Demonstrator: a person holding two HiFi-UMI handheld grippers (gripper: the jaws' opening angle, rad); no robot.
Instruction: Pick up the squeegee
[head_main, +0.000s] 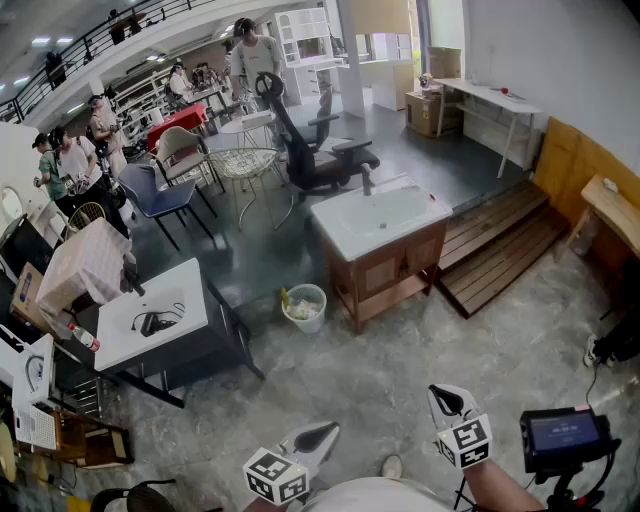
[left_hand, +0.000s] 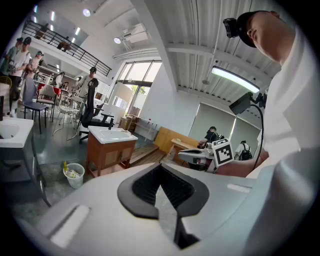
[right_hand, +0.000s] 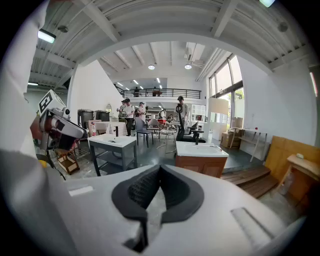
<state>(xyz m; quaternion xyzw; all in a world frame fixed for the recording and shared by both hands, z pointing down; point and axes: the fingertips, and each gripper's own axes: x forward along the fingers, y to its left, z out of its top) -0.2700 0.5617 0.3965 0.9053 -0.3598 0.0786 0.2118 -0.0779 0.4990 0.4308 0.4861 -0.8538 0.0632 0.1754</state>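
Note:
No squeegee can be made out for certain. A small dark object (head_main: 155, 322) lies on the white-topped table (head_main: 185, 290) at the left, too small to identify. Low in the head view, near the person's body, my left gripper (head_main: 318, 436) and right gripper (head_main: 445, 400) are held above the concrete floor, far from both tables. The left gripper (left_hand: 160, 170) has its black pads together with nothing between them. The right gripper (right_hand: 160, 172) is likewise shut and empty. Each gripper view catches the other gripper off to the side: the right gripper (left_hand: 200, 156) and the left gripper (right_hand: 62, 127).
A wooden vanity with a white basin (head_main: 345, 235) stands ahead, with a white bin (head_main: 304, 306) beside it. Wooden pallets (head_main: 500, 250) lie to the right. A black office chair (head_main: 310, 150), other chairs and several people are farther back. A screen on a stand (head_main: 565, 435) sits at my right.

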